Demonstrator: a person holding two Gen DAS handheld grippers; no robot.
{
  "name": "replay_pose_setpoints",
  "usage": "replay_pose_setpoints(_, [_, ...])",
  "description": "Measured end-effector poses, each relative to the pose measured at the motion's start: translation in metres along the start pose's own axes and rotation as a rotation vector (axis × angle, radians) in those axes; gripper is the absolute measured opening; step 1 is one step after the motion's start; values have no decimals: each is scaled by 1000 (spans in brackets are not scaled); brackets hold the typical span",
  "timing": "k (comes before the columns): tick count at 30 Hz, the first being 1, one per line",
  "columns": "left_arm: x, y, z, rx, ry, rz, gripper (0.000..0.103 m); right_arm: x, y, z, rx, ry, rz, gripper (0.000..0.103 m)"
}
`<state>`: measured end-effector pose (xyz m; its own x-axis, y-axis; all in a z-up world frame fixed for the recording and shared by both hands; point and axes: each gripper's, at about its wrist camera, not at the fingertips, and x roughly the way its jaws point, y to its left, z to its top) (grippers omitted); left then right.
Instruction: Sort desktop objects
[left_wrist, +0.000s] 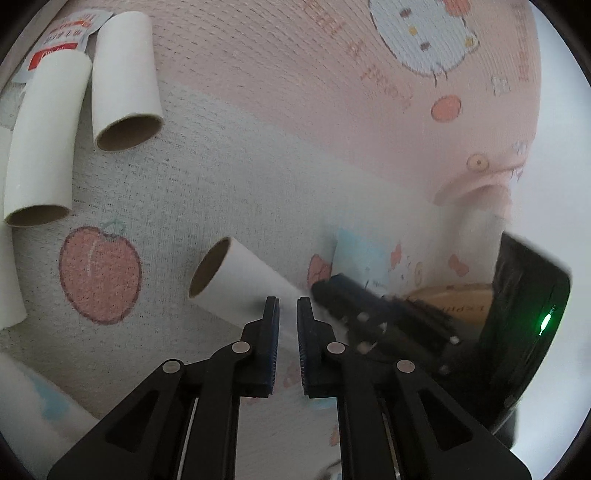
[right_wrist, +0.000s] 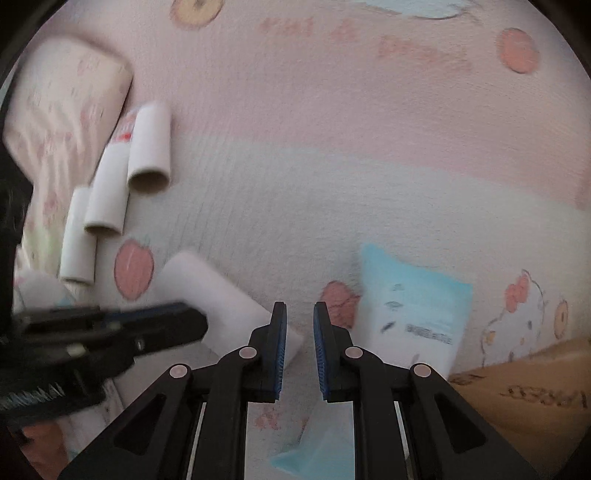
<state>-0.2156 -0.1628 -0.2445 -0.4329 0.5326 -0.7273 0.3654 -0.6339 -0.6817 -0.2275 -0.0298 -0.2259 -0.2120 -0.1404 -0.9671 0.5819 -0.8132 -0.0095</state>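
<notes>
1. Left gripper (left_wrist: 287, 304): its jaws stand close, with only a narrow gap. The near end of a cardboard tube (left_wrist: 236, 284) lies right at the fingertips, and I cannot tell whether the pads press on it.
2. At the far left of the left wrist view, two more tubes (left_wrist: 125, 81) lie side by side on the printed cloth (left_wrist: 295, 147), open ends toward the camera. A red-and-white sachet (left_wrist: 59, 40) is tucked partly under their far ends.
3. A peach print (left_wrist: 99, 275) on the cloth sits between those tubes and the tube at the gripper.
4. Just right of the tube lies a pale blue packet (right_wrist: 417, 314), flat on the cloth.
5. Right gripper (right_wrist: 299, 306): its jaws are pressed as close as they go, with nothing between them. It points steeply down at the cloth between the tube's end and the blue packet. In the left wrist view it is a blurred black shape beside the left gripper.
6. At the far right, a brown cardboard box (right_wrist: 535, 398) with dark lettering touches the cloth's edge.
</notes>
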Motion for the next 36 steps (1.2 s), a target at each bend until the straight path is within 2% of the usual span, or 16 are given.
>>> replay_pose_setpoints(5, [0, 9, 7, -62, -14, -47, 11, 5, 8, -6, -40, 40, 52, 12])
replay_pose_setpoints(12, [5, 13, 13, -92, 1, -89, 11, 9, 4, -11, 68, 47, 113, 12])
replay_pose_setpoints(15, [4, 10, 13, -73, -3, -71, 12, 5, 4, -13, 82, 50, 119, 12])
replay_pose_setpoints(16, [2, 7, 13, -61, -14, -58, 17, 3, 2, -13, 95, 49, 127, 12])
replay_pose_setpoints(19, [-12, -6, 11, 18, -87, 11, 44, -6, -5, -13, 147, 36, 137, 13])
replay_pose_setpoints(20, [-14, -9, 10, 42, -101, 41, 46, -9, -6, -13, 154, 32, 136, 13])
replay_pose_setpoints(23, [-15, -14, 8, 74, -107, 109, 47, -15, -6, -12, 155, 28, 138, 13])
replay_pose_setpoints(28, [-17, -4, 10, 20, -103, 122, 48, -18, -3, -20, 124, 27, 165, 14])
replay_pose_setpoints(31, [-13, 7, 11, -37, -73, 123, 48, -15, 0, -17, 132, 34, 206, 15])
replay_pose_setpoints(36, [-1, 8, 12, -36, -26, 123, 48, -13, 5, -18, 125, 27, 238, 16])
